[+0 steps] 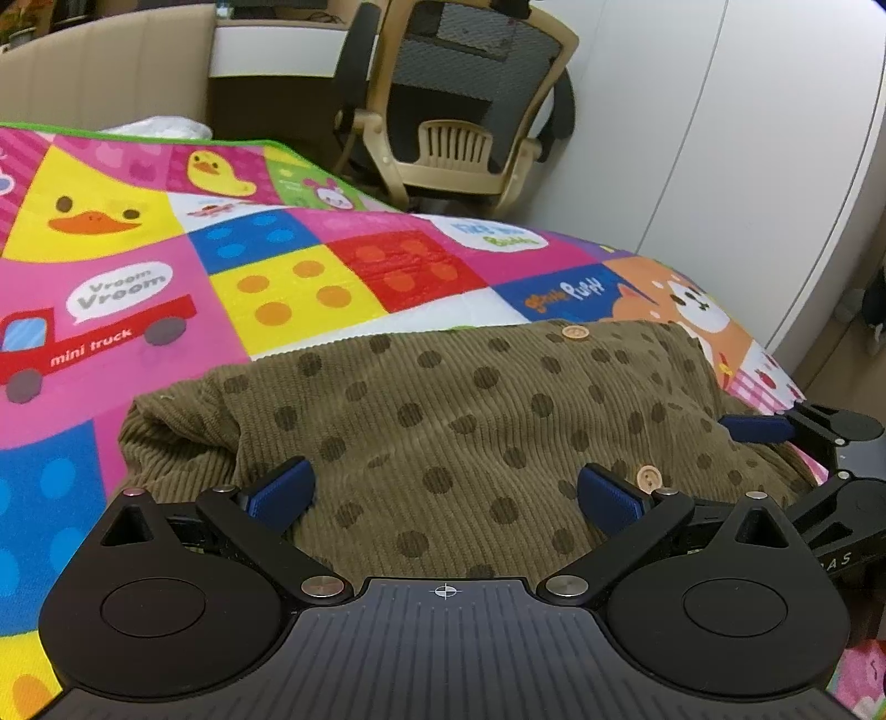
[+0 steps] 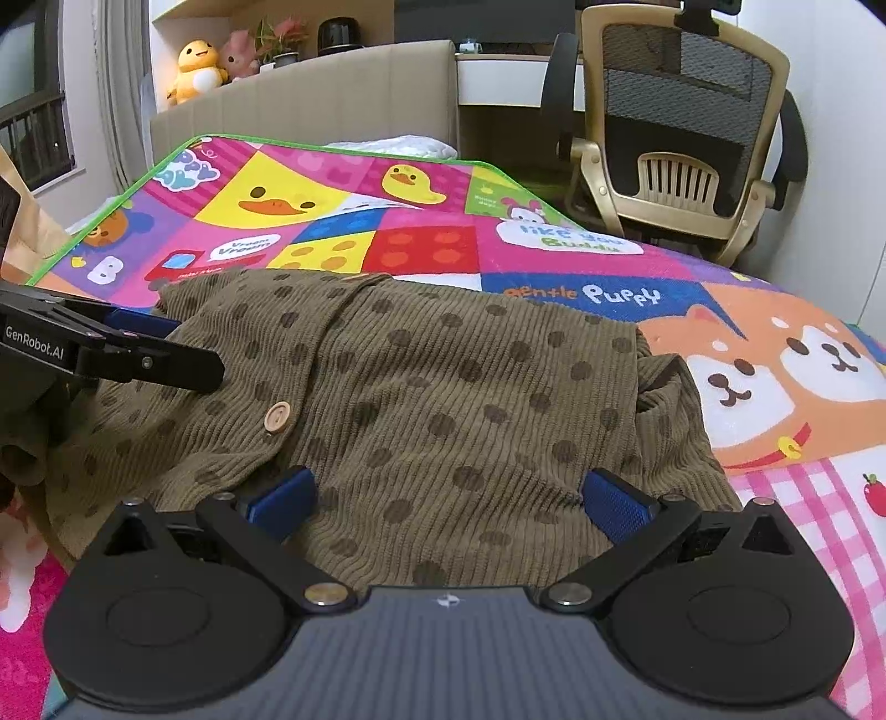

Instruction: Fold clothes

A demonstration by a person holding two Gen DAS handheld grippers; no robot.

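Corduroy garment (image 2: 421, 399) | long axis crosswise | both tongs (image 1: 446, 495) (image 2: 448, 501) agape

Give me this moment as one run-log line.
step: fold in progress | left gripper: open over garment | right gripper: open over garment | surface: play mat

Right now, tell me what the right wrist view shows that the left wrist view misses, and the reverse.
Only the right wrist view shows the plush duck, the pink plush beside it, the window, and the left claw's side. Only the left wrist view shows the whole mini truck patch and the right claw's tip. Both show the dotted brown garment on the mat, a wooden button, and the chair.
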